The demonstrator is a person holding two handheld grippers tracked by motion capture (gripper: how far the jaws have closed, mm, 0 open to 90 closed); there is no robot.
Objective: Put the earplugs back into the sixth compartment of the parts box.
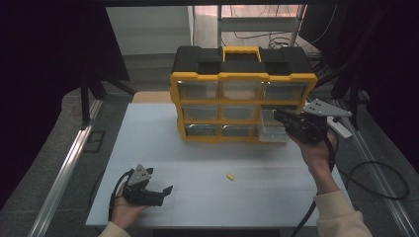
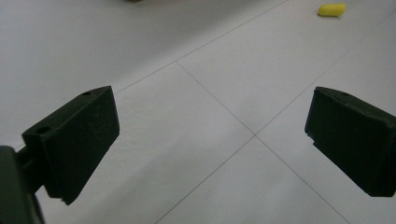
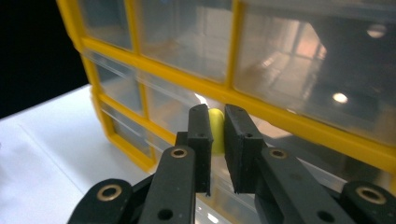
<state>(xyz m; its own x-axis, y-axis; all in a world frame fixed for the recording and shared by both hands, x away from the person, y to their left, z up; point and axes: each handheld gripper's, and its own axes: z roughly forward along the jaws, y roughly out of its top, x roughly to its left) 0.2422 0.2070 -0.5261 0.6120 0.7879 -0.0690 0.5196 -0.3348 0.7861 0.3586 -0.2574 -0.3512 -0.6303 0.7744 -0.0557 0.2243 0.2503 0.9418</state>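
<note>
Small yellow plastic piece (image 3: pixel 215 130) is pinched between the right tool's (image 3: pixel 216 135) black jaws, held up at the front of the yellow-framed organiser with clear plastic drawers (image 3: pixel 261 70).

High view: organiser (image 1: pixel 242 106) stands upright at the far middle of the white counter (image 1: pixel 197 163), black lid and yellow handle on top. Right tool (image 1: pixel 286 120) is raised to its lower right corner, where a clear drawer (image 1: pixel 272 132) looks pulled out a bit; probably the drop target, so the piece is carried at that height. A second small yellow piece (image 1: pixel 230 176) lies alone on the counter near the middle, well apart from both tools. Left tool (image 1: pixel 165 190) sits low at the near left corner in the person's left hand (image 1: pixel 126 210), pointed toward that piece, likely parked for the next pick.

Left gripper view: jaws spread wide, nothing between them, just bare counter. The loose yellow piece (image 2: pixel 332 9) is at the top right, far ahead.

Right gripper view: jaws nearly closed, gap only as wide as the piece. Grip is near the tips, so the piece can be released cleanly into a drawer. Can't tell exactly which drawer the tips line up with.
</note>
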